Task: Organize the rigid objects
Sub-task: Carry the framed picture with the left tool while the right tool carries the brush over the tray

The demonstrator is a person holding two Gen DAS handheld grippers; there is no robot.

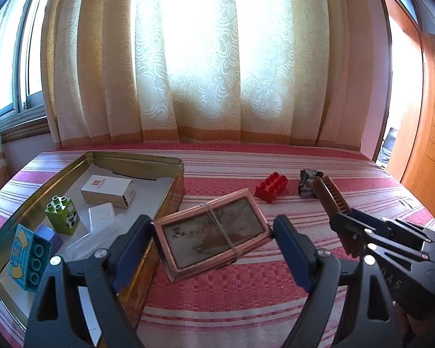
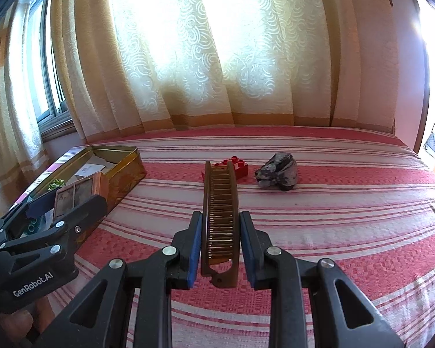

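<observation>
While my left gripper (image 1: 211,232) clamps the copper box (image 1: 210,233) beside the tin's (image 1: 171,203) near right wall and my right gripper (image 2: 221,242) pinches the comb (image 2: 221,211), I fear the tilted box catching that rim and slipping out.

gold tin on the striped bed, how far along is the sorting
Done: the gold metal tin already holds a green block, blue block and white carton. In hand: left tool grips a copper-framed box, right tool a brown comb. Left: red brick, grey crumpled lump.
</observation>
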